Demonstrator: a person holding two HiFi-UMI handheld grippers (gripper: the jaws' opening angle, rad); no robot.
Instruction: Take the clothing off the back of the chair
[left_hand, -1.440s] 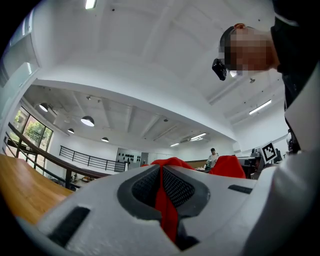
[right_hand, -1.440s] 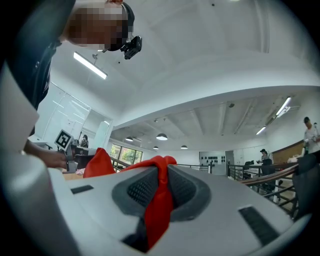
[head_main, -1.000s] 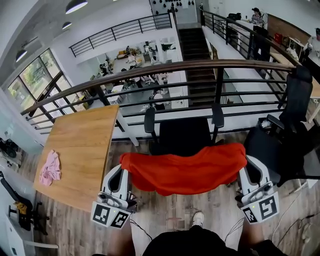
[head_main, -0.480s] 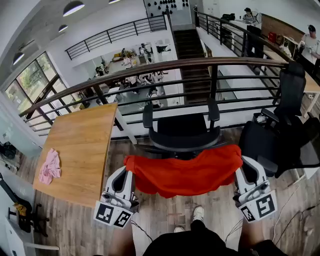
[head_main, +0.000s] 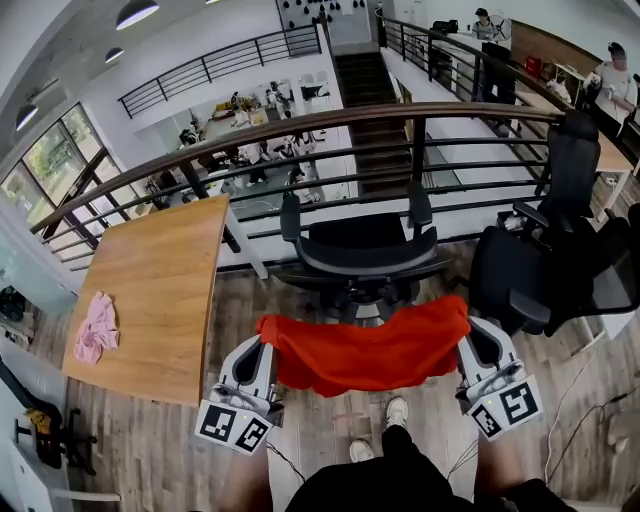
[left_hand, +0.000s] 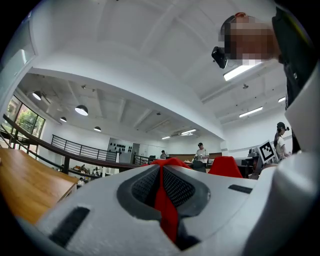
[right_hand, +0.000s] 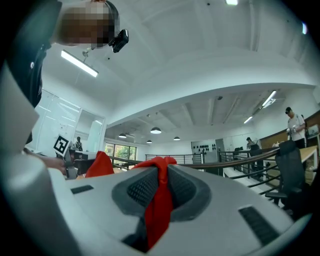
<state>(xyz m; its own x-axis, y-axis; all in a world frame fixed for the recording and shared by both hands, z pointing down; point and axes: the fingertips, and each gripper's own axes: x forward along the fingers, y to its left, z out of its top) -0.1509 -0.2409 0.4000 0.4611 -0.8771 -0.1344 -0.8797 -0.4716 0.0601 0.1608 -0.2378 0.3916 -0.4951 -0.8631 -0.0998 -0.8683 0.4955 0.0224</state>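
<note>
A red garment (head_main: 365, 346) hangs stretched between my two grippers, clear of the black office chair (head_main: 360, 252) that stands beyond it by the railing. My left gripper (head_main: 262, 336) is shut on the garment's left end, and the red cloth (left_hand: 162, 192) shows pinched between its jaws in the left gripper view. My right gripper (head_main: 466, 330) is shut on the right end, with a fold of red cloth (right_hand: 159, 200) clamped between its pads. The garment sags in the middle above the wood floor, in front of the person's legs.
A wooden table (head_main: 150, 290) stands at the left with a pink cloth (head_main: 96, 328) on it. More black chairs (head_main: 545, 250) crowd the right. A dark railing (head_main: 300, 130) runs behind the chair. People stand at desks at the far right.
Both grippers have drawn the red garment back toward the person and lower. It has come off the chair's back, which now stands bare beyond it.
</note>
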